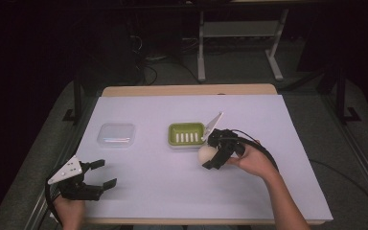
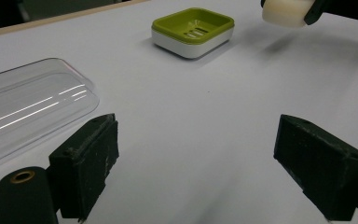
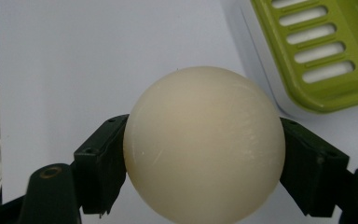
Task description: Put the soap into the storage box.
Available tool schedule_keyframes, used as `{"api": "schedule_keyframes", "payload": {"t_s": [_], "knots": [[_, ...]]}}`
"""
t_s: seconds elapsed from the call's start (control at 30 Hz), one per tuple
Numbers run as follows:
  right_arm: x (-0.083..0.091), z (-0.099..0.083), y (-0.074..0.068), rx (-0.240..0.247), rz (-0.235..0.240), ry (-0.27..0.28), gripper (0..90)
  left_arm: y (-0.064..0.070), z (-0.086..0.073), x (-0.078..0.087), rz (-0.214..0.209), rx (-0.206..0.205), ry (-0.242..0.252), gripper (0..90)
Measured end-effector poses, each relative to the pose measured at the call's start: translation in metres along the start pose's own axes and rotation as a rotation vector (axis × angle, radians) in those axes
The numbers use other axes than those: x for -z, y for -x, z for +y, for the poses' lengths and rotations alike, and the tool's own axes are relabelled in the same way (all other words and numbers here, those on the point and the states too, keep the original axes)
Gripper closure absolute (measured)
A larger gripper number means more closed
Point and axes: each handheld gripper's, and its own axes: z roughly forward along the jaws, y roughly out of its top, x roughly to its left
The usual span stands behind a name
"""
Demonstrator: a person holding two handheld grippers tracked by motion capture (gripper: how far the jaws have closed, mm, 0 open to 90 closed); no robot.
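One cream soap bar (image 3: 204,144) sits clamped in the right gripper (image 1: 214,154), not yet in the green soap dish (image 1: 186,133); the left gripper (image 1: 100,173) gapes empty.

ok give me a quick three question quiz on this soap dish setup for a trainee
1. True or false: the right gripper is clamped on the cream soap bar.
2. Which thing lies nearest the left gripper? A) the green soap dish B) the clear plastic lid C) the soap bar
3. Fill in: the floor of the soap dish has a row of ____.

Key:
1. True; both jaws press its sides, and in the left gripper view it looks lifted above the table.
2. B
3. slots
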Motion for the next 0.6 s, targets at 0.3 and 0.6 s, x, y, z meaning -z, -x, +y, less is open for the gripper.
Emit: {"api": "schedule_keyframes", "payload": {"t_s": [0.3,0.6], "knots": [[0.003,0.014,0.007,0.001,0.004,0.006,22.5,-0.001,-0.001,0.0,0.001,0.001,-0.001,13.2],[0.004,0.028,0.016,0.009,0.007,0.014,22.5,-0.001,-0.001,0.0,0.001,0.002,0.0,13.2]]}}
